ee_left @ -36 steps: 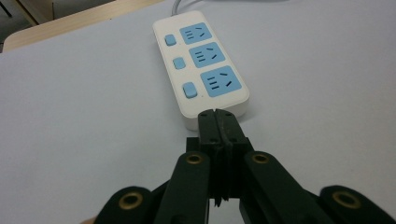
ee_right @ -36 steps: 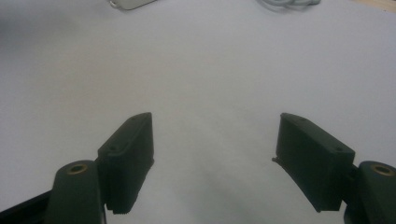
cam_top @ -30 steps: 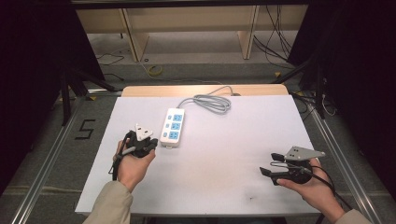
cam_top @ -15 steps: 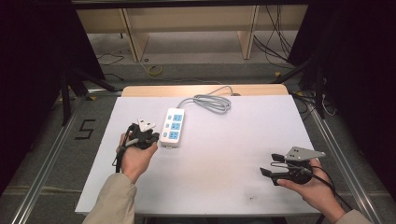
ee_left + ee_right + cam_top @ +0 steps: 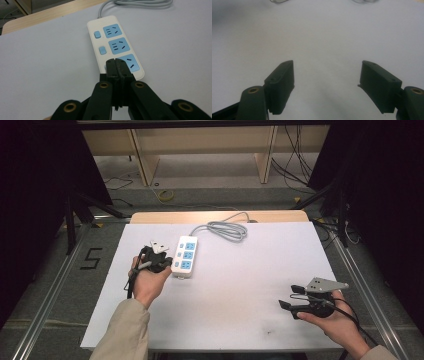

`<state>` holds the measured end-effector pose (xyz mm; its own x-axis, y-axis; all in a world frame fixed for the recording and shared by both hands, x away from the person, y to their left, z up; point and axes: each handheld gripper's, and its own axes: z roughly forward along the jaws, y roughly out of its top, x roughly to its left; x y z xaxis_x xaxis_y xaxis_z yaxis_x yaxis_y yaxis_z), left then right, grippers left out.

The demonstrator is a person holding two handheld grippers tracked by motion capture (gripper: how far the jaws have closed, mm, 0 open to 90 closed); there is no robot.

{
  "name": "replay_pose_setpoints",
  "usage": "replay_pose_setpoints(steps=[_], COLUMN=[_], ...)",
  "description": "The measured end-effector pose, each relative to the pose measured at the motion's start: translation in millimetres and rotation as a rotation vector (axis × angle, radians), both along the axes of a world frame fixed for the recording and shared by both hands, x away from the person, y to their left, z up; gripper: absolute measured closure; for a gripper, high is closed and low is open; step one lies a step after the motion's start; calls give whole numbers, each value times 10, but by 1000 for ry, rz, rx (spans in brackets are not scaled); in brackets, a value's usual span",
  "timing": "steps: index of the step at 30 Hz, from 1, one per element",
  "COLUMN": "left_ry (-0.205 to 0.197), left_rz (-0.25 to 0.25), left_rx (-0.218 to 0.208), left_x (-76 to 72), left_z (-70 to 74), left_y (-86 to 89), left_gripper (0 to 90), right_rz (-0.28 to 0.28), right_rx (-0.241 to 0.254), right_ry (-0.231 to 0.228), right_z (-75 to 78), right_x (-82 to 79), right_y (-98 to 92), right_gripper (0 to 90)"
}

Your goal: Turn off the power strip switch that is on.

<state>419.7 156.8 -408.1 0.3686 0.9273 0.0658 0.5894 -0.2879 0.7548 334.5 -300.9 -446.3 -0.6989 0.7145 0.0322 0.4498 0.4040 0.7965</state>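
White table top (image 5: 240,290) mostly bare, open room center and right. Power strip (image 5: 184,256) lies left of center, grey cord (image 5: 225,228) coiled toward far edge. Left gripper (image 5: 116,65) clenched on nothing, tips over strip's near socket. Right gripper (image 5: 327,77) released, jaws wide, near right edge, well apart from strip.

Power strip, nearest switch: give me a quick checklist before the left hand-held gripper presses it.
1. Left hand-held gripper shut to a single tip: ok, jaws together.
2. Tip lined up with the near end of the power strip: ok; it covers the nearest switch.
3. Contact with that switch: cannot tell.
4. Power strip lying flat on the table: ok.
5. Grey cable clear of the approach: ok, coiled at the far end.
6. Right hand-held gripper out of the way: ok, open, near the table's right edge.
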Motion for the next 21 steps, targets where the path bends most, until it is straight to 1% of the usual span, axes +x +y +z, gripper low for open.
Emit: replay_pose_setpoints(steps=[2, 3, 9, 13, 17, 21], left_ry=[4, 3, 4, 19, 19, 27], left_rz=[-3, 2, 6, 6, 8, 12], left_rx=[10, 3, 2, 2, -5, -4], left_x=[24, 35, 111, 153, 186, 229], left_z=[0, -6, -4, -37, -52, -72], left_y=[1, -5, 3, 0, -8, -5], left_gripper=[900, 900, 900, 900, 900, 900], right_rz=[-2, -2, -3, -1, -2, -5], right_rx=[1, 1, 2, -1, -4, -5], right_ry=[1, 1, 6, 10, 12, 11], right_z=[-3, -3, -12, -19, -19, -20], right_x=[-5, -5, -15, -25, -33, -39], right_y=[0, 0, 2, 6, 2, -4], right_gripper=[281, 281, 279, 278, 278, 278])
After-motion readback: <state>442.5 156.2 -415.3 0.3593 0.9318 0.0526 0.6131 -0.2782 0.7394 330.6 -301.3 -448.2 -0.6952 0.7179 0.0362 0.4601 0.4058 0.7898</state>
